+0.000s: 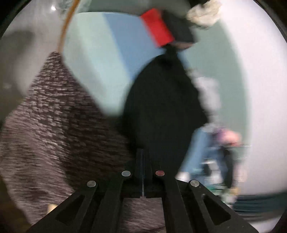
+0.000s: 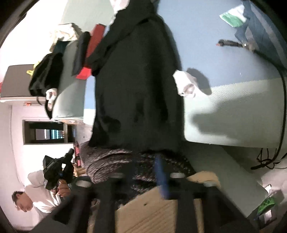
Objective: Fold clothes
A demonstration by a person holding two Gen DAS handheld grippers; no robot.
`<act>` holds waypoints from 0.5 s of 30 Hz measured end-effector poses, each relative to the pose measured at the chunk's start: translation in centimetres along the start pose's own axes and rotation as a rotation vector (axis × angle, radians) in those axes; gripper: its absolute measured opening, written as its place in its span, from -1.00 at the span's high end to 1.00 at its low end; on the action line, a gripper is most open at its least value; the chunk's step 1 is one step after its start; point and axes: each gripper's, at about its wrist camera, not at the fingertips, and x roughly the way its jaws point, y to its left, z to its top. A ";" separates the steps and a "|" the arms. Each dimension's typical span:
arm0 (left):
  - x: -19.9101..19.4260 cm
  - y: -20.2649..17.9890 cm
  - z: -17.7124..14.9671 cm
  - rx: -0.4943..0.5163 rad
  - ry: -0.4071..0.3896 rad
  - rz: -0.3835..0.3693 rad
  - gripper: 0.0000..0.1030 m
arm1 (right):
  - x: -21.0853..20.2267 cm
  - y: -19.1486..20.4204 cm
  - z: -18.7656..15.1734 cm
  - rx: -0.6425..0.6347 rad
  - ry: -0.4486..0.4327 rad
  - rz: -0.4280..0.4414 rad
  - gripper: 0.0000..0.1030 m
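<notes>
Your left gripper (image 1: 143, 161) has its two black fingers pressed together, only a thin seam between them, and they sit right at the lower edge of the black garment (image 1: 161, 107); whether any of that dark cloth is pinched in the seam is hidden by blur and shadow. From your left wrist view the black garment runs up the middle of the picture over the pale blue-green mattress (image 1: 100, 59), with a mottled grey knit fabric (image 1: 53, 134) spread to its left and underneath the fingers. At the top, a red box (image 1: 156, 26) lies on the mattress beside a dark flat item, with a cream bundle of cloth (image 1: 204, 14) just past it. Your right gripper (image 2: 143, 181) is blurred, its fingers standing apart, one of them showing a blue face (image 2: 161, 177), and nothing is clearly caught between them. In that view the black garment (image 2: 136, 80) lies long across the mattress (image 2: 224, 111), a white cuff (image 2: 184, 84) poking out at its right side, and the grey knit fabric (image 2: 111, 164) lies bunched at its near end, just ahead of the fingers. Under the right gripper you have a brown cardboard box (image 2: 152, 211). A person in a white hoodie (image 2: 41, 193) holding a dark device is at the lower left, and a black cable (image 2: 281, 107) trails down the mattress's right side.
</notes>
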 end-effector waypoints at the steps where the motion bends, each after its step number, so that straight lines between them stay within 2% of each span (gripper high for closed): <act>1: 0.6 -0.6 0.4 0.016 0.015 0.043 0.97 | 0.4 -0.3 0.3 0.009 0.005 -0.009 0.11; 2: 1.0 -1.5 0.8 0.056 0.015 0.057 0.94 | 0.7 -0.9 0.5 0.016 0.002 -0.030 0.04; 3: 1.3 -2.5 1.2 0.097 0.016 0.072 0.83 | 1.0 -1.4 0.8 0.023 -0.001 -0.049 -0.05; 5: 2.3 -4.2 2.1 0.180 0.034 0.114 0.26 | 1.7 -1.8 1.0 0.027 -0.006 -0.054 -0.10; 6: 3.4 -4.9 2.7 0.223 0.060 0.139 -0.21 | 2.1 -2.1 1.1 0.030 -0.009 -0.054 -0.18; 7: 4.3 -5.4 3.4 0.256 0.085 0.162 -0.32 | 2.4 -2.3 1.2 0.040 -0.007 -0.032 -0.24; 9: 5.7 -5.2 4.9 0.259 0.128 0.204 -0.32 | 3.2 -2.8 1.4 0.060 -0.003 0.011 -0.24; 11: 7.5 -4.6 6.4 0.251 0.172 0.253 -0.32 | 4.0 -3.0 1.5 0.060 -0.008 0.034 -0.32; 13: 8.7 -3.5 7.5 0.243 0.205 0.330 -0.32 | 5.1 -3.2 1.8 0.058 0.004 0.028 -0.33; 15: 10.1 -4.0 7.7 0.285 0.233 0.383 -0.32 | 6.5 -3.6 2.1 0.072 0.039 0.025 -0.33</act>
